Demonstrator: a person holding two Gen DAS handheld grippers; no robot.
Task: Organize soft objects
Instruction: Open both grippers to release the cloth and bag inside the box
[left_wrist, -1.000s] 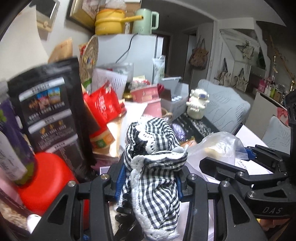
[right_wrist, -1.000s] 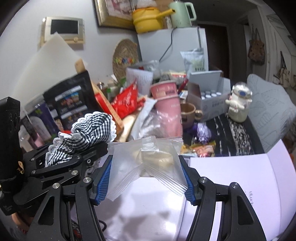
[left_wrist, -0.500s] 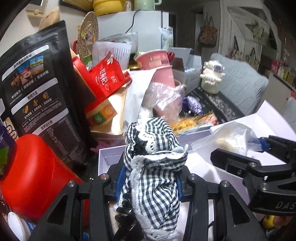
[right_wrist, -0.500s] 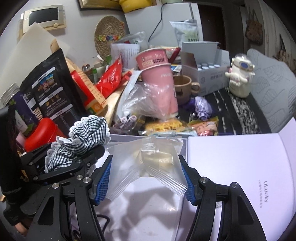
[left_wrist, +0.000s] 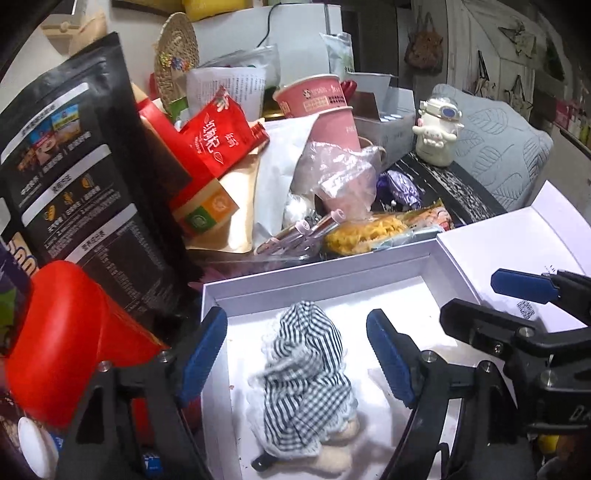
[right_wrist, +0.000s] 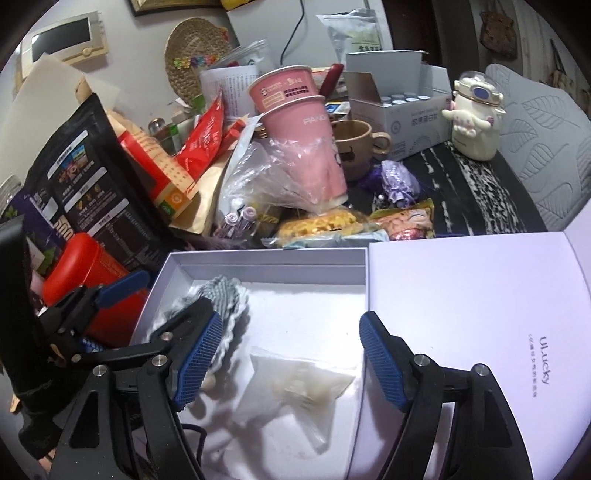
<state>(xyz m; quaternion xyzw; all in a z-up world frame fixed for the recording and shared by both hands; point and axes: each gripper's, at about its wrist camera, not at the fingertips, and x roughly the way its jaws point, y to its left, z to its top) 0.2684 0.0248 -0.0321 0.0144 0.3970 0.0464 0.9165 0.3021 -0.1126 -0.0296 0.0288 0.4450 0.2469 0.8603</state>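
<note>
1. Scrunchie (left_wrist: 306, 373) – gingham, light, floppy – lies in the white box (left_wrist: 332, 286); best pinched across its bunched middle.
2. Bag (right_wrist: 295, 387) lies beside it: thin, slippery, crumples easily.
3. Left gripper (left_wrist: 295, 354) and right gripper (right_wrist: 288, 358) have just been opening; both now stand spread, nothing pressed between the jaws.

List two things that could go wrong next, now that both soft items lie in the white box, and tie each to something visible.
1. The left gripper, jaws just opened, straddles the gingham cloth; lifting away could snag its lace edge and drag it from the white box.
2. The right gripper, also just opened, hangs over the clear plastic bag; the light bag might catch on a pad and lift out.
</note>
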